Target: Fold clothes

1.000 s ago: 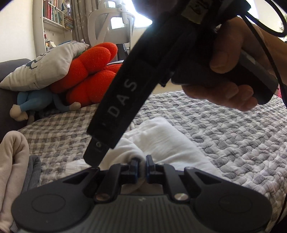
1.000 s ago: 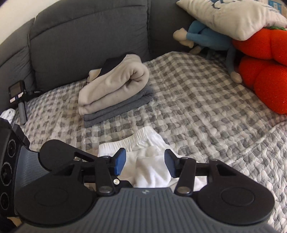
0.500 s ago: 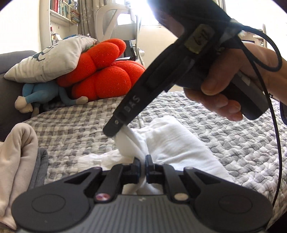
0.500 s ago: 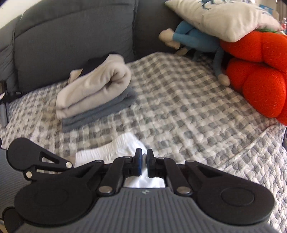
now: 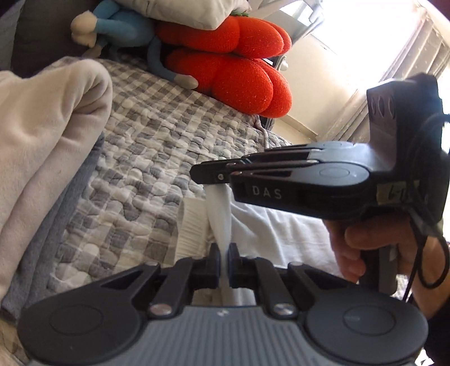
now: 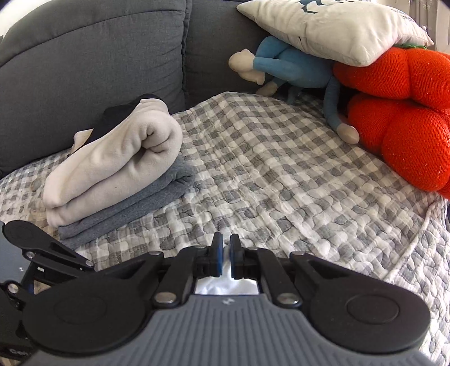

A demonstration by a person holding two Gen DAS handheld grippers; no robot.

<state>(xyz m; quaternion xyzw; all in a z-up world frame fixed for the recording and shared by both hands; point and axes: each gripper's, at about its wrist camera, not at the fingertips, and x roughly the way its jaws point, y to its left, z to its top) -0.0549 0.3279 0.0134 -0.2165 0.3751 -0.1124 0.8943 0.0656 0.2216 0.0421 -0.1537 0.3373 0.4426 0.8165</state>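
Note:
A white garment point(image 5: 267, 225) lies on the grey checked quilt point(image 5: 146, 157). My left gripper point(image 5: 224, 254) is shut on a strip of its white cloth. My right gripper point(image 5: 208, 176) comes in from the right in the left wrist view and is shut on the same strip, a little higher, so the cloth is stretched between the two. In the right wrist view the right gripper point(image 6: 224, 254) is shut, with white cloth point(image 6: 225, 285) showing just behind its fingers. The garment's ribbed edge point(image 5: 192, 222) lies on the quilt.
A folded stack, beige garment point(image 6: 112, 160) on a grey one point(image 6: 135, 208), sits at the left on the quilt point(image 6: 281, 174). An orange plush point(image 6: 399, 118), a blue doll point(image 6: 292, 67) and a pillow point(image 6: 337, 25) lie at the back against the grey sofa back point(image 6: 84, 56).
The right gripper has closed on the white cloth and lifted it. Both grippers have moved toward the folded stack, and the cloth is now pulled taut between them.

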